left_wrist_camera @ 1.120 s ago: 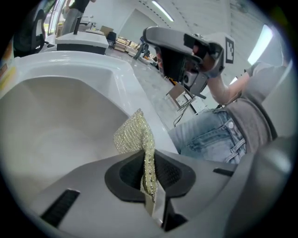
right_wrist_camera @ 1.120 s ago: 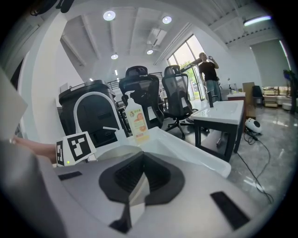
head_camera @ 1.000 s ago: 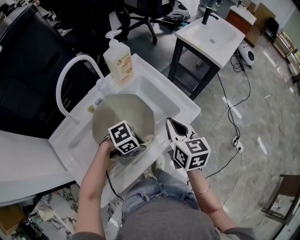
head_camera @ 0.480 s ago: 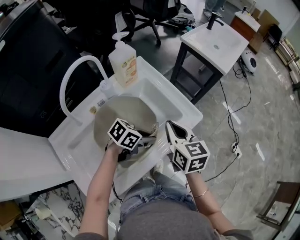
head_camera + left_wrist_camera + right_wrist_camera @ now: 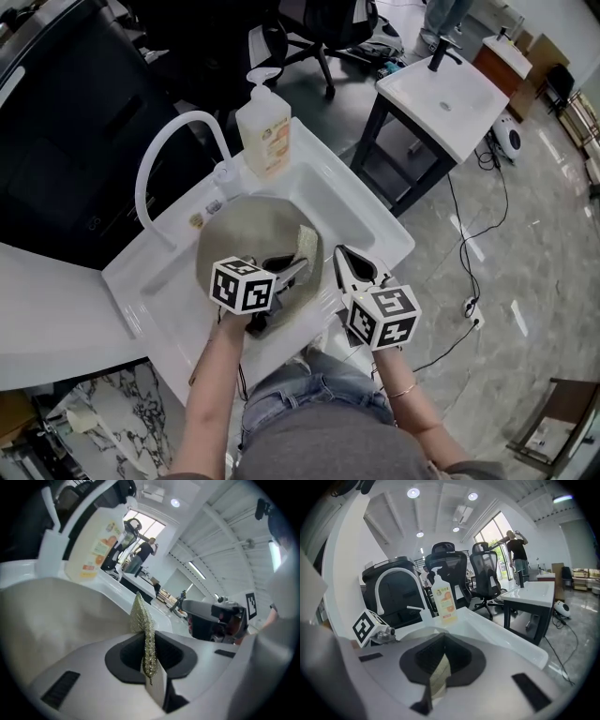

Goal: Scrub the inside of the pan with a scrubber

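Note:
A beige pan (image 5: pixel 246 236) lies tilted in the white sink (image 5: pixel 349 202). My left gripper (image 5: pixel 298 266) reaches over the pan's near part and is shut on a glittery greenish scrubber (image 5: pixel 306 242), which stands up from the jaws near the pan's right rim. In the left gripper view the scrubber (image 5: pixel 142 619) rises from the closed left gripper (image 5: pixel 150 666), with the pan's inner wall (image 5: pixel 56 616) behind it. My right gripper (image 5: pixel 340 255) sits at the pan's right edge. In its own view the right gripper (image 5: pixel 436 679) is shut on a beige strip of the pan (image 5: pixel 438 673).
A soap bottle (image 5: pixel 263 129) stands on the sink's far rim beside a curved white faucet (image 5: pixel 165 141). A second washbasin on a dark stand (image 5: pixel 452 92) is to the right, with cables (image 5: pixel 466 246) on the floor. An office chair (image 5: pixel 323 23) stands behind.
My left gripper has turned and slid over the pan, so the scrubber has swung from the pan's near side up toward its right rim. The right gripper has held its place.

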A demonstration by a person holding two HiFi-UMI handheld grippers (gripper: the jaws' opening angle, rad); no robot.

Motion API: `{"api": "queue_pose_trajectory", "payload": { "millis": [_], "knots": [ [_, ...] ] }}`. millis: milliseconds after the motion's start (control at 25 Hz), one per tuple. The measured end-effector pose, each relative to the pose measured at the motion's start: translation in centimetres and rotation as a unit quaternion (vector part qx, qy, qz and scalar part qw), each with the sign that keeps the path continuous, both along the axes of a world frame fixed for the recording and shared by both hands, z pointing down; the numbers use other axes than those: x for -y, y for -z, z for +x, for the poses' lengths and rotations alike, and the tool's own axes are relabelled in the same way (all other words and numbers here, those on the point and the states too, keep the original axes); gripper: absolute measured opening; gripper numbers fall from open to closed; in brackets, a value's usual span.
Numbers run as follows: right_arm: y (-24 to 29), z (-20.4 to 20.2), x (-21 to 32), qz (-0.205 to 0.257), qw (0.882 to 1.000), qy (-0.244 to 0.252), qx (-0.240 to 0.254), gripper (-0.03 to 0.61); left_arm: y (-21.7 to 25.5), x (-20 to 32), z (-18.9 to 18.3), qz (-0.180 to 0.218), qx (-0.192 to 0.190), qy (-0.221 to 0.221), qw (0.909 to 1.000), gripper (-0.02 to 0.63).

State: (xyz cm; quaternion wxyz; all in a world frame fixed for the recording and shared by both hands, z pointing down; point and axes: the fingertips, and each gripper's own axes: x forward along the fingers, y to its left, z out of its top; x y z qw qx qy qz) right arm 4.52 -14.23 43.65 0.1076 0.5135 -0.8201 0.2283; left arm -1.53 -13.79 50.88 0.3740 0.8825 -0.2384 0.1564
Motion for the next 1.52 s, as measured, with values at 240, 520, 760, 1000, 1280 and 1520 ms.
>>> {"api": "queue_pose_trajectory", "payload": {
  "millis": [240, 520, 760, 1000, 1280, 1520],
  "knots": [
    [-0.4, 0.2, 0.6, -0.002, 1.000, -0.005, 0.001, 0.011, 0.9, -0.2, -3.2, -0.017, -0.057, 0.025, 0.9979, 0.059],
    [-0.6, 1.3, 0.9, -0.008, 1.000, -0.013, 0.003, 0.011, -4.7, -0.9, -2.4, -0.066, 0.035, -0.012, 0.9971, 0.058],
    [-1.1, 1.5, 1.1, -0.010, 1.000, -0.011, 0.003, 0.011, -8.3, 1.4, -4.1, -0.048, 0.161, 0.055, 0.9843, 0.058],
    [-1.2, 2.1, 1.6, -0.012, 1.000, -0.012, 0.002, 0.011, -10.5, 3.1, -4.4, -0.002, 0.270, 0.075, 0.9598, 0.058],
    [-2.1, 1.5, 1.6, -0.024, 1.000, 0.004, 0.000, 0.011, -11.3, 4.3, -4.7, 0.022, 0.329, 0.090, 0.9397, 0.058],
    [-3.1, -0.7, 1.2, -0.037, 0.999, 0.036, -0.002, 0.011, -11.0, 5.9, -6.7, 0.056, 0.371, 0.118, 0.9193, 0.059]
  ]
}}
